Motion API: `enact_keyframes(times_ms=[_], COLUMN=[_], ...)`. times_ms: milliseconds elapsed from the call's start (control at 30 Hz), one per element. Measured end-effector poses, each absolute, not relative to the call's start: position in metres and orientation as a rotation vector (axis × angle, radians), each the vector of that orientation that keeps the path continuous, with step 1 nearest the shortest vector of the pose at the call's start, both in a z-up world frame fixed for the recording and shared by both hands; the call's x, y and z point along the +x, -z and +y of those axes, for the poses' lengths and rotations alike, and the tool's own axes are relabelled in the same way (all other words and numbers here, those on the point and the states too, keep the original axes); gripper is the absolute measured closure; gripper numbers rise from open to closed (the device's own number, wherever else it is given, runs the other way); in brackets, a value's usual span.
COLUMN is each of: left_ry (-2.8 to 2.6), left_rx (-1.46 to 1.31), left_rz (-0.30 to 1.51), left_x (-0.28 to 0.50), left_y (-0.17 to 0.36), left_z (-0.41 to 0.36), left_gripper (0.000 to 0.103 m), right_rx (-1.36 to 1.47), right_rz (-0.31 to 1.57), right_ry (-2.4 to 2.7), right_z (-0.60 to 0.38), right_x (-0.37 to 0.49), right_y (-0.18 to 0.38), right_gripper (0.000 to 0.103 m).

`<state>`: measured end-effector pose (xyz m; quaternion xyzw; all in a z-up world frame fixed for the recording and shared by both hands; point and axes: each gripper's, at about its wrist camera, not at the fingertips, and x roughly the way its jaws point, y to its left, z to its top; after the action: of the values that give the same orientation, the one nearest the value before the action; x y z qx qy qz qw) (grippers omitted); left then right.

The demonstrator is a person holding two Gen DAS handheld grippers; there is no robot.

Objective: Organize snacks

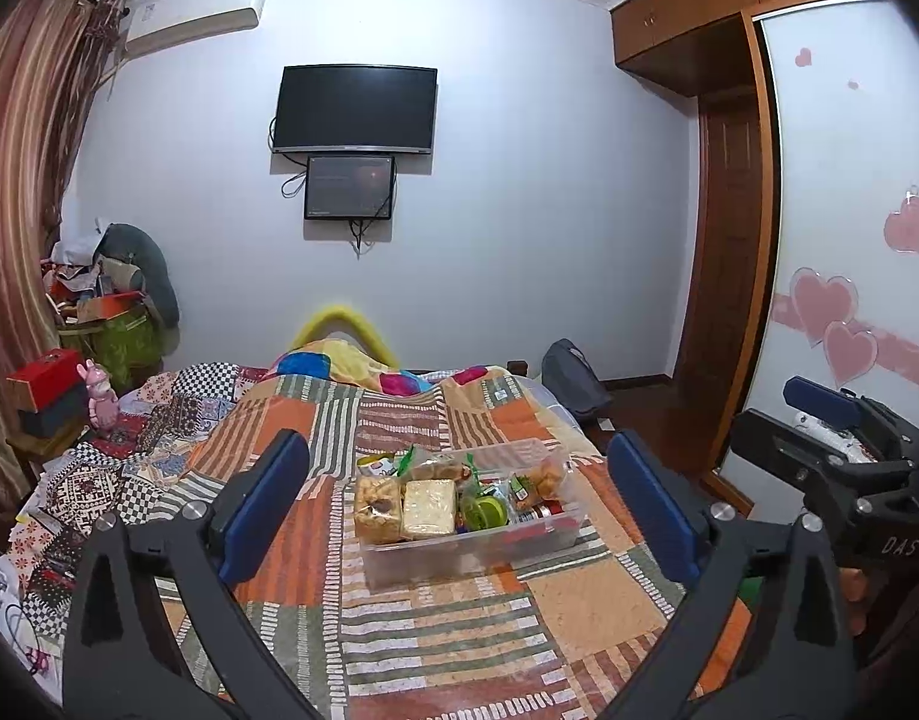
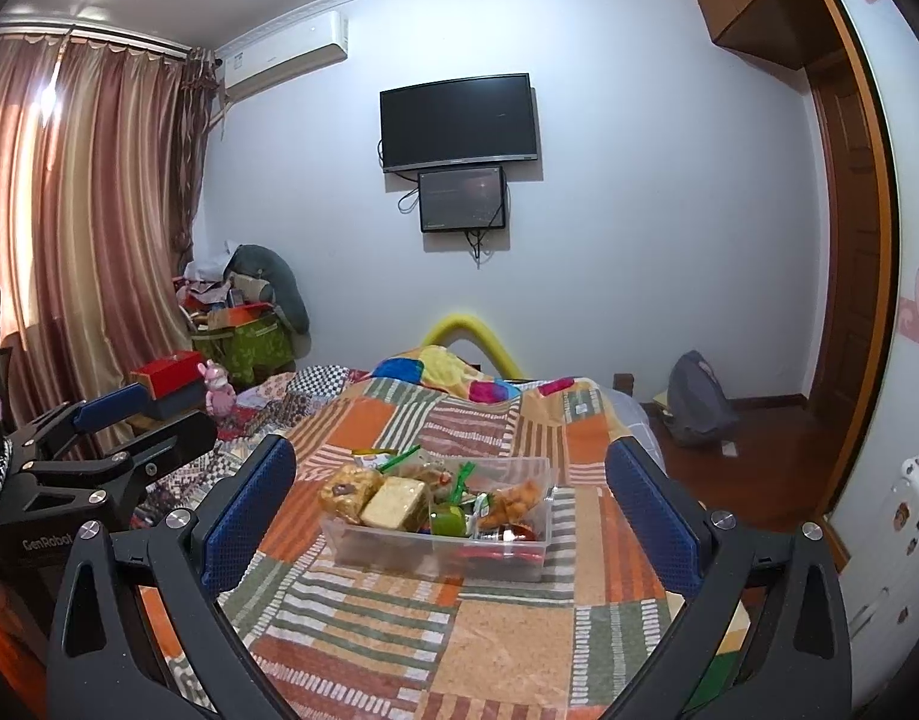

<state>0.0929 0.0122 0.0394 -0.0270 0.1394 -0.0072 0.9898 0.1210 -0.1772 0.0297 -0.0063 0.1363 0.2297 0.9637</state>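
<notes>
We hold the left gripper (image 1: 459, 498) and the right gripper (image 2: 450, 495) low over the patchwork quilt (image 1: 447, 630), both with their blue-padded fingers (image 1: 261, 504) spread wide and nothing between them, each well short of the clear plastic bin (image 1: 471, 546), which we take as our landmark. The bin sits on the quilt ahead of both grippers, roughly centred between each pair of fingers, and it already holds most of the snacks we can see: a brown puffed-rice block (image 1: 376, 509) at its near left corner, a pale yellow cake block (image 1: 429, 507) just right of that, a green wrapped pack (image 1: 486, 513) toward the middle, and a bag of orange fried pieces (image 1: 546, 480) at the right end, with red wrappers below it (we cannot read any labels). Just behind the bin's far left edge a small white-and-yellow packet (image 2: 372, 456) appears to lie on the quilt outside it, though the bin's rim hides part of it. We judge the task mostly done: the gathering looks nearly complete, and what seems left is that stray packet and perhaps straightening the heaped contents. Beyond the bin the quilt runs to a bright fleece blanket (image 1: 351, 369), and far behind that hang the wall television (image 1: 356, 110) and a smaller screen (image 1: 349, 187) below it.
</notes>
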Motion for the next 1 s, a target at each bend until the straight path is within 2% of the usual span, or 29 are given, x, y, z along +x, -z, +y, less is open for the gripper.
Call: enact_keyframes(times_ms=[1000], left_ry=[0.040], left_rx=[-0.067], left_rz=[0.291], left_x=[0.0910], left_y=[-0.0371], left_z=[0.0096], left_gripper=[0.000], right_rx=[-0.019], right_rz=[0.266], right_ry=[-0.447], right_z=[-0.1814], right_x=[0.1139], right_y=[-0.0302], right_gripper=[0.000])
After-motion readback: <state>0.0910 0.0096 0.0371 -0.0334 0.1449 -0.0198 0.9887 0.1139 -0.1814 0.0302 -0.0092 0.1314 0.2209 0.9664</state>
